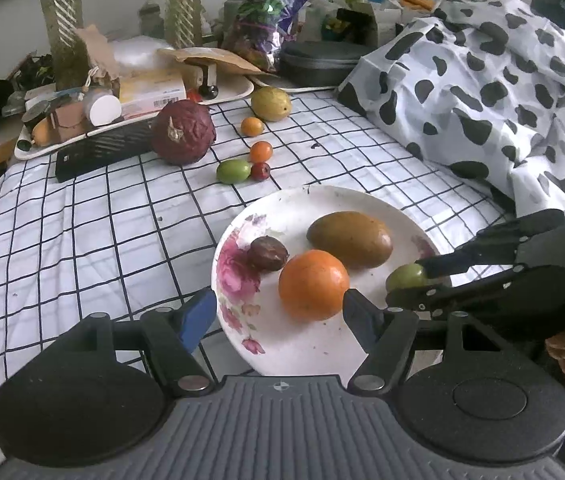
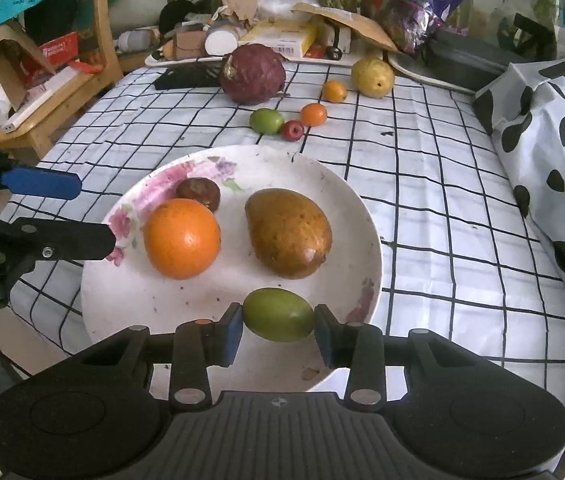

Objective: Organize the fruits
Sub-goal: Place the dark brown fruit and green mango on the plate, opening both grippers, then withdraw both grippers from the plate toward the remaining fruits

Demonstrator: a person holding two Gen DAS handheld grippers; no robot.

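A white floral plate [image 1: 314, 204] [image 2: 346, 200] holds an orange [image 1: 313, 285] [image 2: 181, 238], a brown mango [image 1: 349, 239] [image 2: 288, 233] and a dark passion fruit [image 1: 267, 253] [image 2: 198, 194]. My right gripper [image 2: 278, 330] is shut on a green fruit [image 2: 278, 314] [image 1: 406, 276] over the plate's near rim. My left gripper [image 1: 280, 314] is open and empty at the plate's edge, near the orange. On the checked cloth beyond lie a green fruit [image 1: 233, 171] [image 2: 266, 121], a small red fruit [image 1: 261, 171], two small oranges [image 1: 261, 151] [image 1: 252, 126], a yellow fruit [image 1: 271, 103] and a large purple fruit [image 1: 183, 132].
Trays of boxes and jars [image 1: 138, 92] line the table's far edge, with a black case [image 1: 322, 62] and a snack bag [image 1: 266, 20]. A spotted cloth [image 1: 482, 92] covers the right side. A wooden chair [image 2: 62, 80] stands at the left.
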